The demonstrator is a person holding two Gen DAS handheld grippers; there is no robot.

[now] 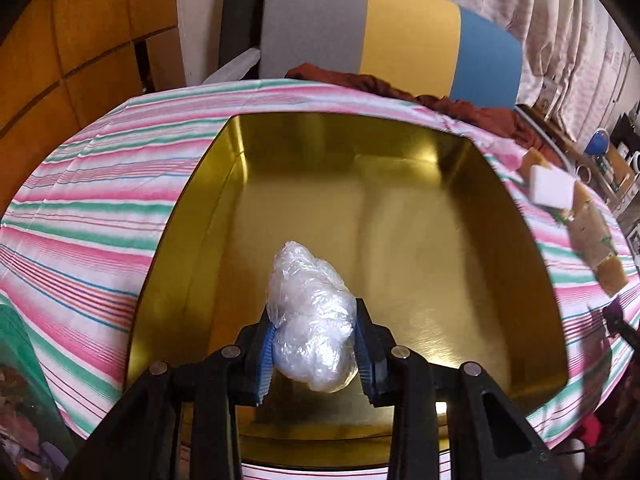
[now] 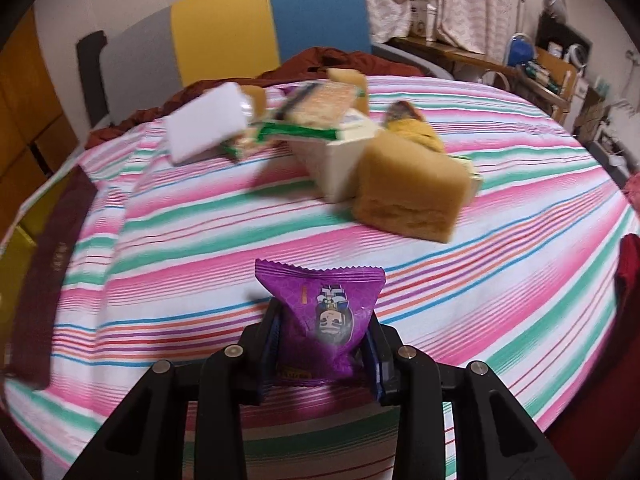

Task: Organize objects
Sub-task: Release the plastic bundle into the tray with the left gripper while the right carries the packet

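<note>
Two hand-held grippers angled downward, left (image 1: 314, 354) clamping plastic bundle (image 1: 314, 320), right (image 2: 324, 354) clamping purple packet (image 2: 324, 320)

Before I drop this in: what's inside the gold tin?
The gold tin shows only bare floor. The plastic-wrapped bundle in the left tongs covers a patch of the near floor.

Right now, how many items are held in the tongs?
2. The left tongs grip a clear plastic-wrapped bundle over the gold tin. The right tongs grip a purple snack packet above the striped cloth.
</note>
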